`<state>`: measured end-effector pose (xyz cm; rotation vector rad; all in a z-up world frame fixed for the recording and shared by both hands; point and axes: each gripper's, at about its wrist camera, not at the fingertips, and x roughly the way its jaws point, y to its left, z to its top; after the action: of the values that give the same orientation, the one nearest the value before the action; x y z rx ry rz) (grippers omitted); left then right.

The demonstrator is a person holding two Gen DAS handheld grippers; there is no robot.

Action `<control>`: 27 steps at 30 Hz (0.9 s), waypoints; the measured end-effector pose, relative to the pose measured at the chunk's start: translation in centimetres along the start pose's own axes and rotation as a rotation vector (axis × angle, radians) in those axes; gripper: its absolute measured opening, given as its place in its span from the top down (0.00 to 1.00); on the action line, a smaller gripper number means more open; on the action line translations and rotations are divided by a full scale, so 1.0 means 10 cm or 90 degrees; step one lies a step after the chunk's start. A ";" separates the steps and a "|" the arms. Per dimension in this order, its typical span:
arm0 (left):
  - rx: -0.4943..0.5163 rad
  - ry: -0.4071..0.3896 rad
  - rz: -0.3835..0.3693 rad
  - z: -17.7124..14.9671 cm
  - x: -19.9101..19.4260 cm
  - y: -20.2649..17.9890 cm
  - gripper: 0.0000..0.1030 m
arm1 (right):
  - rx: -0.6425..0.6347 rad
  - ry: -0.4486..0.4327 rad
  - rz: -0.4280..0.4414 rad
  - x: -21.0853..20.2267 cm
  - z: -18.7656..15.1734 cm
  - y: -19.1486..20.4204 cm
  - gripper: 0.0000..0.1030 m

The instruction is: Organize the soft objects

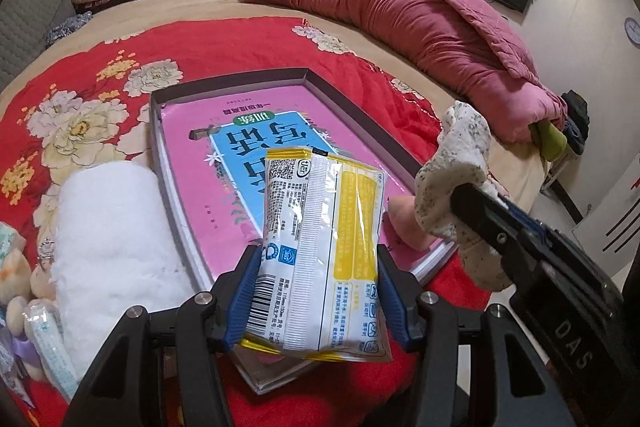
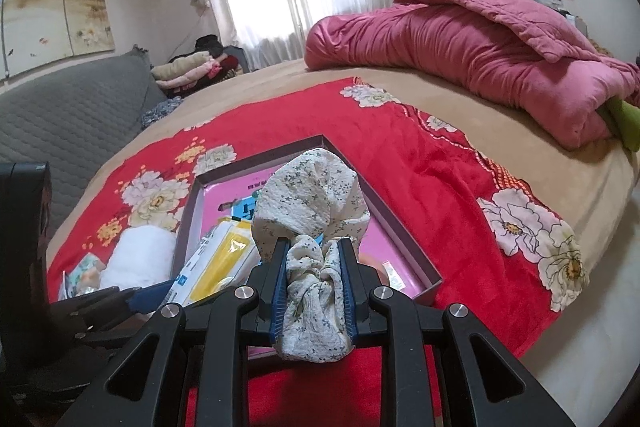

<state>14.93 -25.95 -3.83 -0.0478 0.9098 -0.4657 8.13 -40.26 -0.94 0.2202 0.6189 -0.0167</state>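
My left gripper (image 1: 318, 259) is shut on a white and yellow tissue packet (image 1: 320, 247) and holds it above the near end of a shallow box (image 1: 236, 83) with a pink book cover inside. My right gripper (image 2: 313, 247) is shut on a crumpled white floral cloth (image 2: 308, 203), held above the box's (image 2: 384, 215) near right corner. The cloth (image 1: 460, 163) and right gripper also show at right in the left wrist view. The packet (image 2: 224, 259) shows at left in the right wrist view. A pink soft object (image 1: 404, 223) lies in the box, partly hidden.
The box sits on a red floral blanket (image 1: 224, 43) on a tan bed. A white fluffy towel (image 1: 108, 247) lies left of the box, with small packets and plush items (image 1: 24, 291) beyond it. A rolled pink quilt (image 2: 460, 55) lies at the far right.
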 end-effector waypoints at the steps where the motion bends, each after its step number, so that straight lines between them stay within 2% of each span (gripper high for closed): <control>1: -0.001 0.001 -0.004 0.01 0.01 0.00 0.46 | 0.002 -0.003 -0.002 0.00 0.00 -0.01 0.77; 7: -0.016 0.023 -0.027 0.03 0.16 -0.02 0.46 | 0.012 0.001 -0.012 0.02 0.01 -0.07 0.77; 14: -0.006 0.023 -0.021 0.02 0.25 -0.01 0.46 | 0.013 0.018 -0.014 0.07 0.00 -0.10 0.76; 27: 0.029 0.017 0.001 -0.01 0.29 -0.06 0.46 | 0.009 0.084 -0.014 0.34 0.00 -0.13 0.75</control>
<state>16.14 -27.69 -5.91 0.0008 0.9249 -0.4872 10.81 -41.35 -3.12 0.2286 0.7526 -0.0282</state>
